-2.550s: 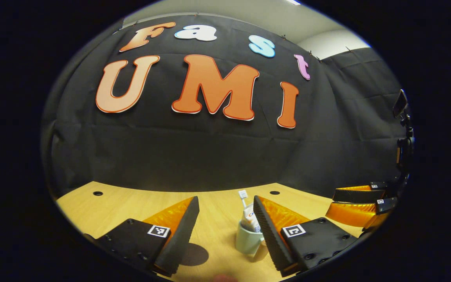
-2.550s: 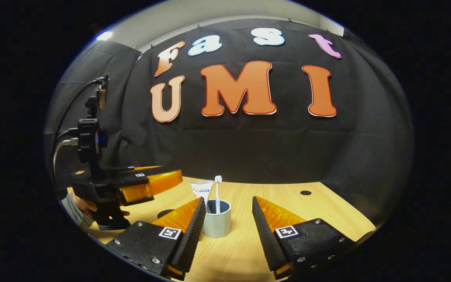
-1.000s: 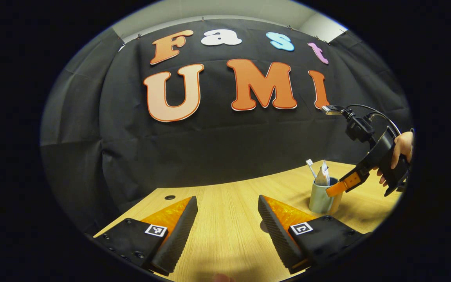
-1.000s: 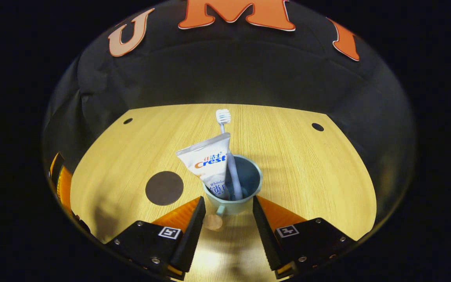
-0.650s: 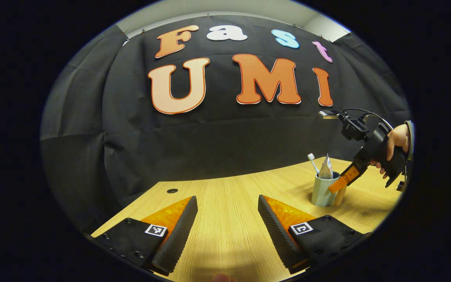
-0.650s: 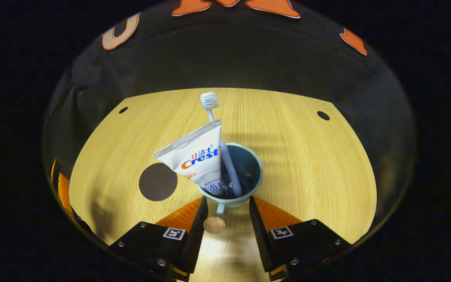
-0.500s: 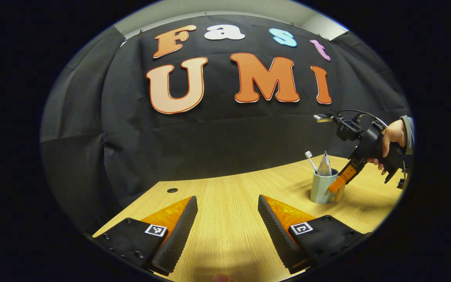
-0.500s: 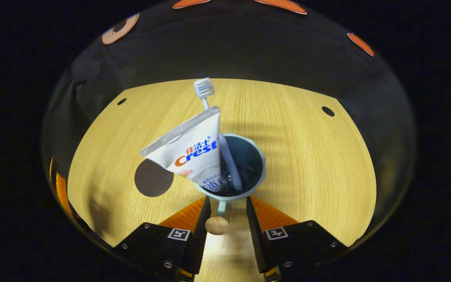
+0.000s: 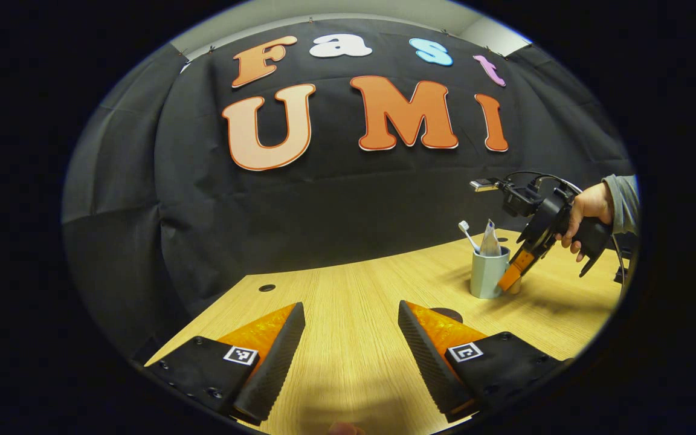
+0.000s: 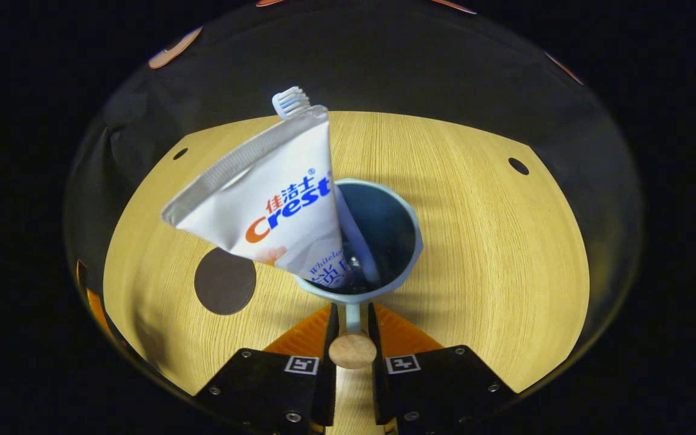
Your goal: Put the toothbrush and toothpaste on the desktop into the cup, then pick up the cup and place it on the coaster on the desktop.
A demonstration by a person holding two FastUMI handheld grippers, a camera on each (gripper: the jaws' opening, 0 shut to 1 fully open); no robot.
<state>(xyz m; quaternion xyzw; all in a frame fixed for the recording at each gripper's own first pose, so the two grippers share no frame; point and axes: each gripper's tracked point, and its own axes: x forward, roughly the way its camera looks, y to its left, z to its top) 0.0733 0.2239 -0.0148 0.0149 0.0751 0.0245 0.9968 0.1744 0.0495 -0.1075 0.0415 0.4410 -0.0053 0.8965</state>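
Since half a second ago my right gripper [image 10: 352,329] has closed in: its jaws, which stood apart on either side of the cup's handle [image 10: 352,320], are now clamped together on it, just above the round wooden knob [image 10: 352,350] at its end. The pale blue cup [image 10: 405,266] stands on the worktop [image 10: 493,254] with the toothpaste [image 10: 269,199] and toothbrush [image 10: 290,101] leaning out of it; the tube reads "Crest" with Chinese characters above. The dark round coaster [image 10: 225,281] lies just beside the cup, apart from it. In the left gripper view, my left gripper [image 9: 351,338] hangs with jaws wide apart, holding nothing, over the near edge of the worktop, while the cup [image 9: 486,275] sits toward the far right edge with a hand [image 9: 586,211] holding the right gripper against it.
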